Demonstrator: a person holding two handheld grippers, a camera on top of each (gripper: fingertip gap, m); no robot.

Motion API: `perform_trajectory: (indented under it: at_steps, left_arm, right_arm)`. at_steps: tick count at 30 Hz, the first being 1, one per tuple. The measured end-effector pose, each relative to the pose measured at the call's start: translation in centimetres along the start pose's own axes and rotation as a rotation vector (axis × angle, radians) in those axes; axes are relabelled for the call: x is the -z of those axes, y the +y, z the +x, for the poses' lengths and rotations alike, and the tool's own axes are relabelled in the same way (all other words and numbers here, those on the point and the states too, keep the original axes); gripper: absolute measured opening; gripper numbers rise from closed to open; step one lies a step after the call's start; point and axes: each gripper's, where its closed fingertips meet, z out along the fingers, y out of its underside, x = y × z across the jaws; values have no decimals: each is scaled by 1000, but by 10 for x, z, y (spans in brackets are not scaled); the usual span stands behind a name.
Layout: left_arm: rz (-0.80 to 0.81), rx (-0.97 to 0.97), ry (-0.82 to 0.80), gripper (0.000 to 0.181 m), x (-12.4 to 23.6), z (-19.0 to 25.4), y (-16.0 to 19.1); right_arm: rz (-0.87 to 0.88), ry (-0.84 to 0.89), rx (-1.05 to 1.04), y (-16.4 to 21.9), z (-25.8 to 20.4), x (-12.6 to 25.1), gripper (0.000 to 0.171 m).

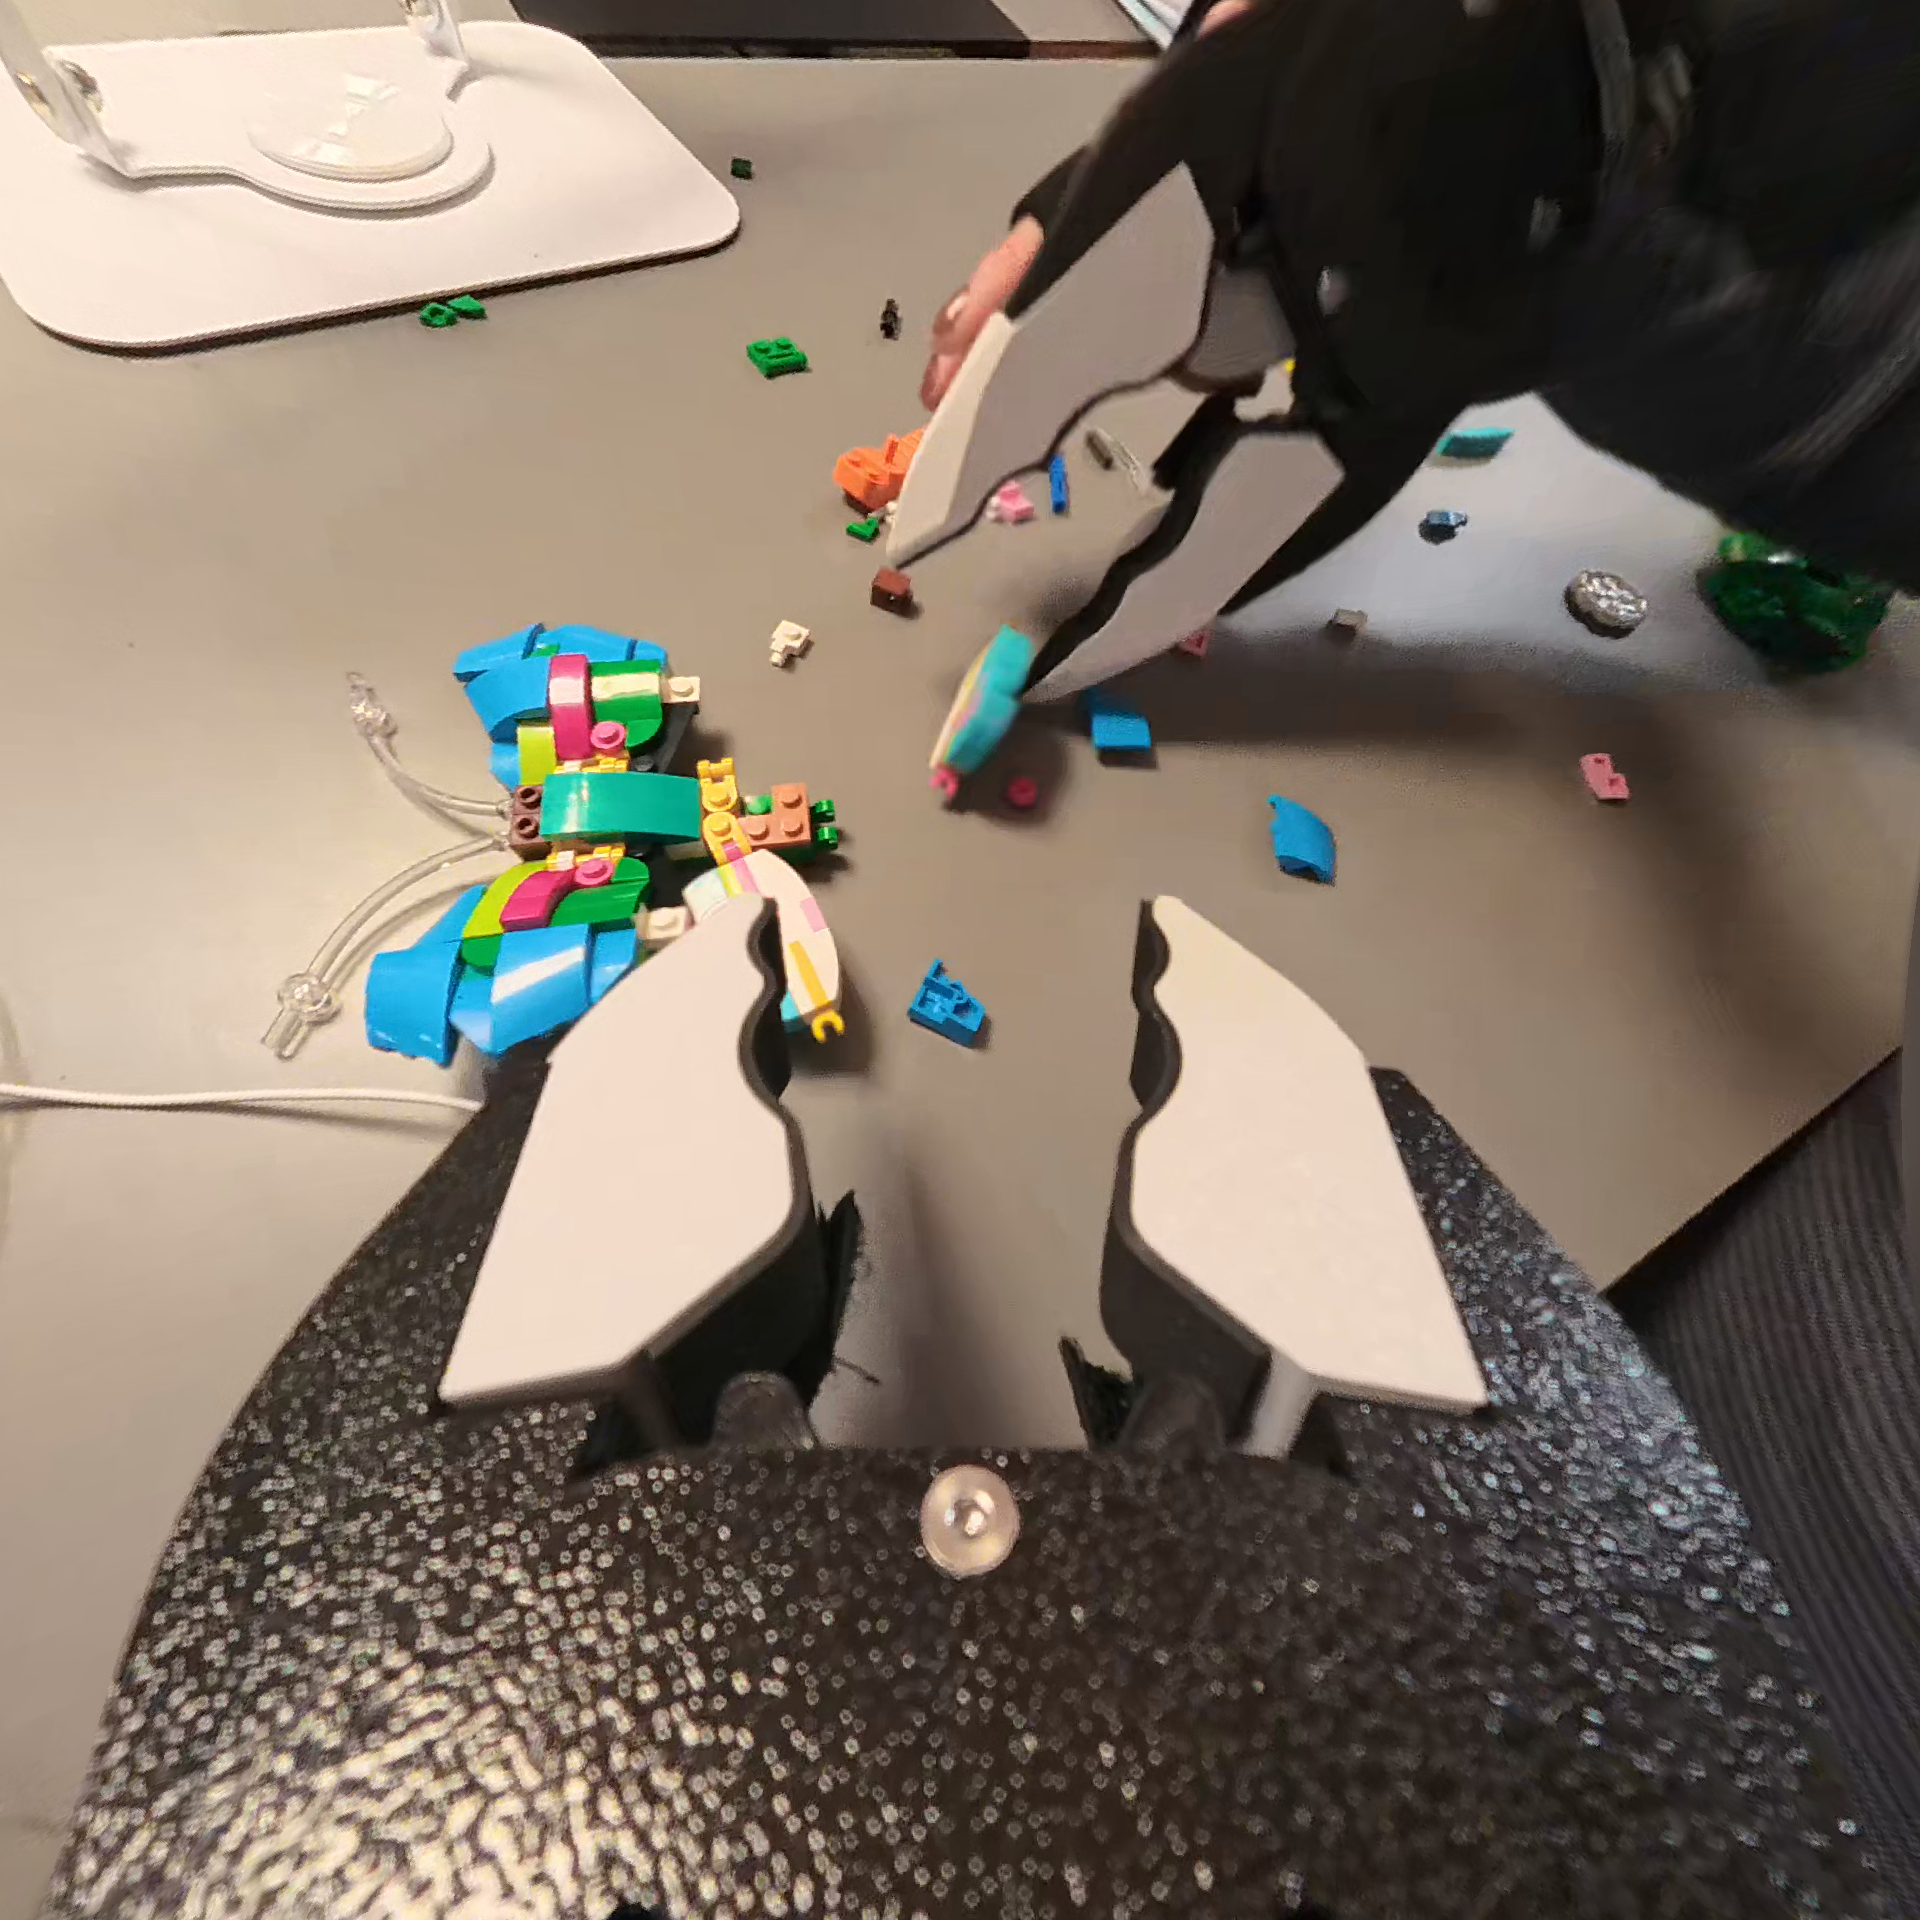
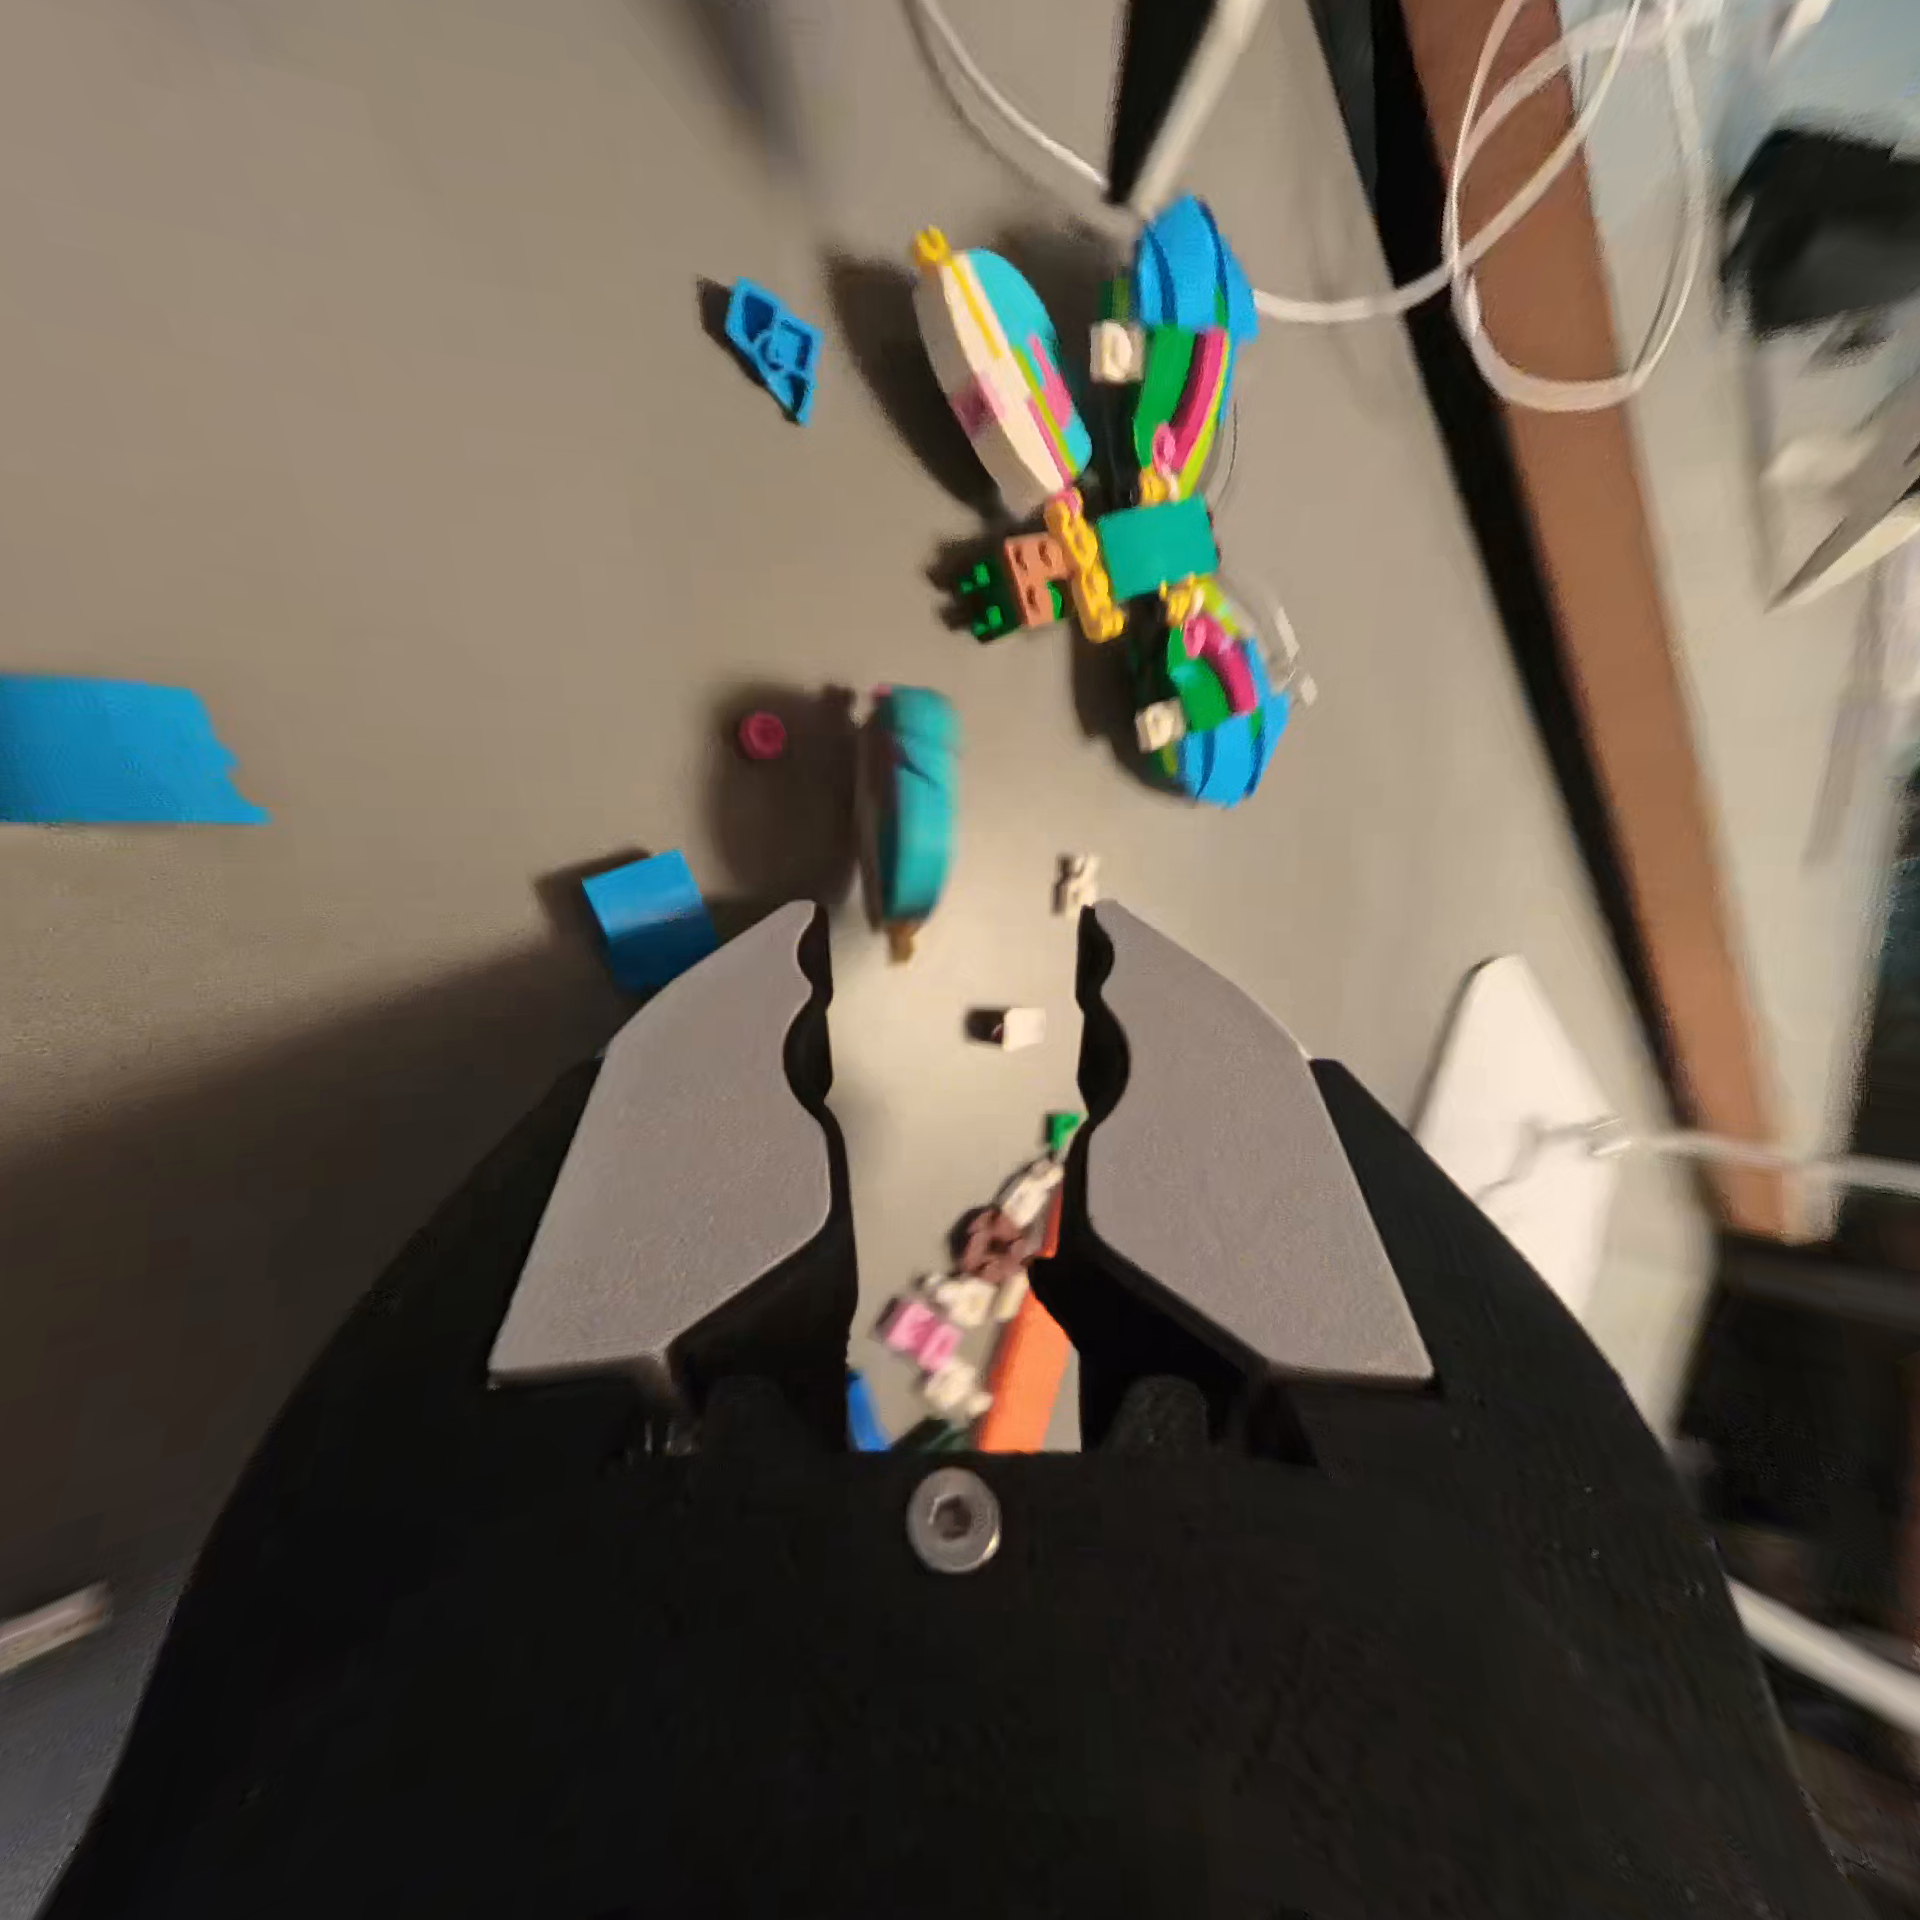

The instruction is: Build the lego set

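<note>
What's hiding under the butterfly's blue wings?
Clear curved antennae stick out from the head end of the butterfly, and grey table shows all around it. Whatever lies right beneath the blue wings is covered, so I cannot tell.

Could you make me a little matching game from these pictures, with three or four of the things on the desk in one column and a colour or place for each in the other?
Things:
1. butterfly
2. loose wing
3. coin
4. left gripper

Descriptions:
A. silver, far right on the desk
B. open, holding nothing
C. blue wings with clear antennae
D. teal, at the right gripper's lower fingertip

Pairs: 1-C, 2-D, 3-A, 4-B
</note>
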Motion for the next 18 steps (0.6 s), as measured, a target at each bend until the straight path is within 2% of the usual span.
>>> perform_trajectory:
  at_steps: [3,5,7,11,13,16,18]
  left_arm:
    - [10,-9,8,64,3,4,1]
    - [17,-5,15,64,4,4,1]
    - [29,-4,18,62,5,4,-1]
    - [28,-23,43,60,4,12,1]
    - [21,-47,51,60,2,16,3]
    - [23,-89,60,58,0,20,6]
    - [46,-130,41,55,1,19,5]
  right_arm:
    - [122,-265,-549,-10,-9,10,48]
    - [197,-372,-713,-23,-10,14,50]
    - [165,-367,-651,-23,-16,11,51]
    - [108,-326,-356,-28,-37,7,50]
    - [74,-307,-272,-30,-43,4,48]
    - [24,-325,-248,-28,-48,0,31]
    - [20,-359,-309,-29,-46,1,30]
